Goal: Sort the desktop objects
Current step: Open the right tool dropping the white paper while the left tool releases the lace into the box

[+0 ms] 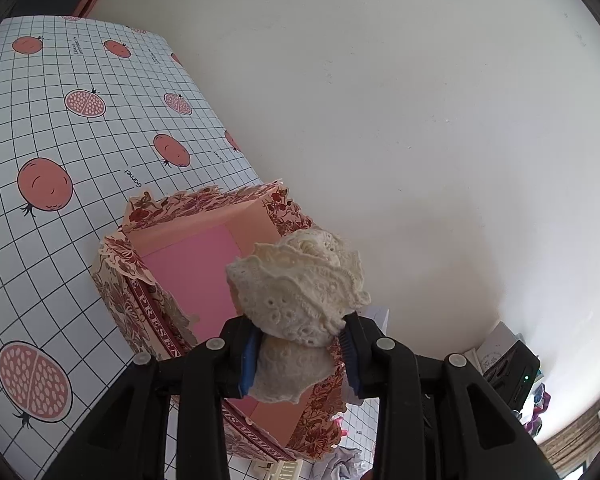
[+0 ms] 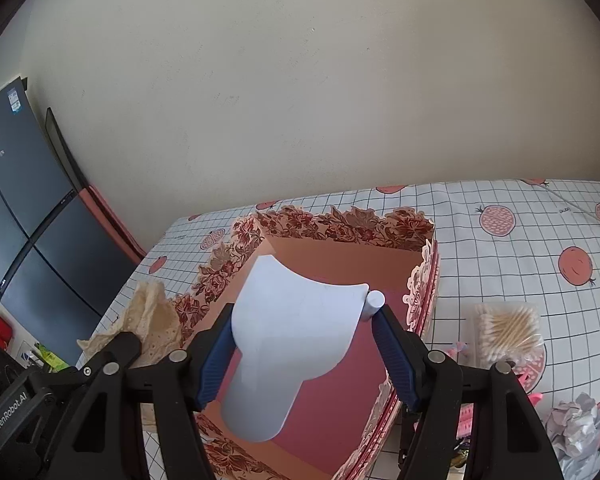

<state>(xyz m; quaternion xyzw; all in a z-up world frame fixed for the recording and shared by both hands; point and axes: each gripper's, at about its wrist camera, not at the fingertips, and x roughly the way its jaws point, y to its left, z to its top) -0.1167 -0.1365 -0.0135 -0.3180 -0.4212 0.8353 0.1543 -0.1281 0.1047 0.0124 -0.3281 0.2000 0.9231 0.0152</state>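
Your left gripper (image 1: 300,354) fingers clamp the lace cloth (image 1: 300,292); your right gripper (image 2: 300,354) fingers grip the white scoop (image 2: 292,340), both at frame centre above the floral box (image 2: 340,256).

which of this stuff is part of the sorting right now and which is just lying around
In use now:
- left gripper, shut on the cream lace cloth
- right gripper, shut on the pale blue scoop
- floral pink box, open beneath both

Lying about:
- pack of cotton swabs
- crumpled foil ball
- pink clips
- pomegranate tablecloth
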